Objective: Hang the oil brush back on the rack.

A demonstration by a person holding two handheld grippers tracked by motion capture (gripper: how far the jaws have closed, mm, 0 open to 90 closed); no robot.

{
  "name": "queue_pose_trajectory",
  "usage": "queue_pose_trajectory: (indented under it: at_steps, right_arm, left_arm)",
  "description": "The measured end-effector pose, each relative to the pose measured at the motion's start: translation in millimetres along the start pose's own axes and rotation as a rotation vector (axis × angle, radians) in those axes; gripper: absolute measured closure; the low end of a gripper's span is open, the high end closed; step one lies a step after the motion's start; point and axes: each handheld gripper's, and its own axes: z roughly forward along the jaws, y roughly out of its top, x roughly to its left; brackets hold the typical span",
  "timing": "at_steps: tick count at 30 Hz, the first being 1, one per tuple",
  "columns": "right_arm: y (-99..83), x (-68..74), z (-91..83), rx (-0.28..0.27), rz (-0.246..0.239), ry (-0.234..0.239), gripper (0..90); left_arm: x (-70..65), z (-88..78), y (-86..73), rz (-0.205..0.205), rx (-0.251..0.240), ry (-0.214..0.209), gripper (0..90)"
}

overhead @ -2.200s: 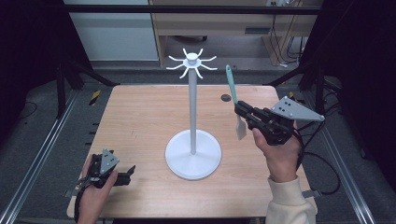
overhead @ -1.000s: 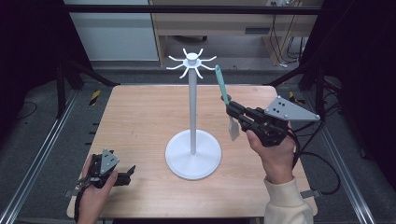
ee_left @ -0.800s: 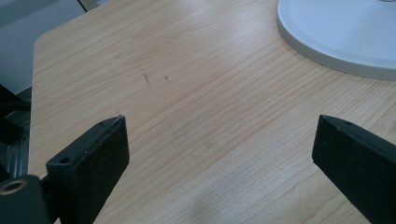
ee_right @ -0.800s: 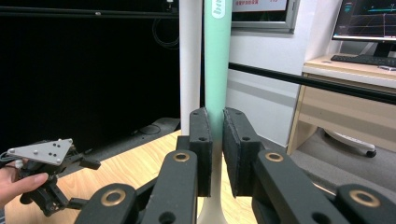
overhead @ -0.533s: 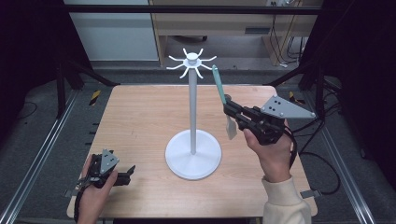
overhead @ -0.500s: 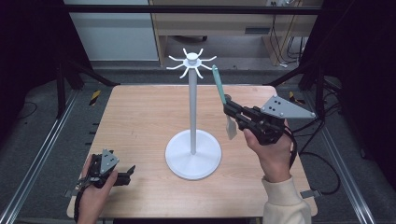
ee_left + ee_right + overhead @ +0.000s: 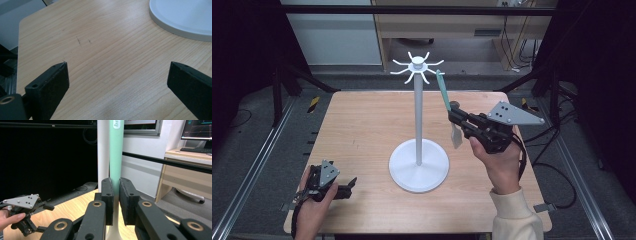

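Tabletop unchanged – right hand-held gripper carried spatula nearer stand

I'm getting even overhead light on the table, surroundings going nearly black. Soft shadows only. My right gripper view is blurring the near jaws, monitors glowing behind.

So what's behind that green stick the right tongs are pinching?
In the right gripper view, the white pole of the hook stand rises just behind the green stick held by the right tongs. The stick hides part of the pole's right edge.
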Motion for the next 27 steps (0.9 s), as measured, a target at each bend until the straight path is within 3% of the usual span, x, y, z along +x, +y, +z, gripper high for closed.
queue_pose_trajectory:
  at_steps: [27]
  right_arm:
    - [-4.6,0.9,20.1,0.002,0.002,0.011,82.3]
  left_arm:
    - [-0.2,-0.3,-0.2,0.002,0.002,0.004,3.5]
